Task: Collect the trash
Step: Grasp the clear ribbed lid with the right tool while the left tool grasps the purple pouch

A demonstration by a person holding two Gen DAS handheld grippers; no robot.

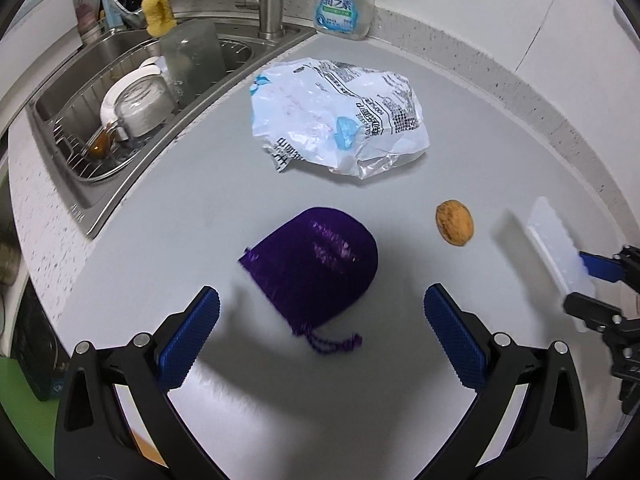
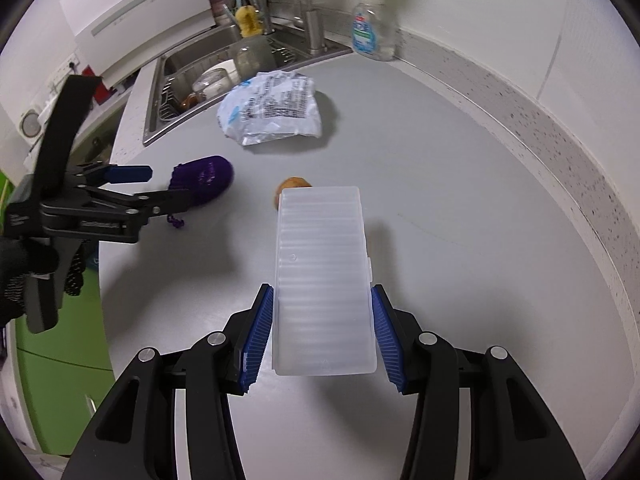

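Downward-tilted, right claw (image 2: 322,330) clamps plastic box (image 2: 322,280).

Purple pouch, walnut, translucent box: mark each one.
purple pouch (image 1: 316,264), left wrist view, middle of its velvet body.
walnut (image 1: 455,222), left wrist view, centre of the shell.
translucent box (image 2: 322,276), right wrist view, middle of its ribbed top face.
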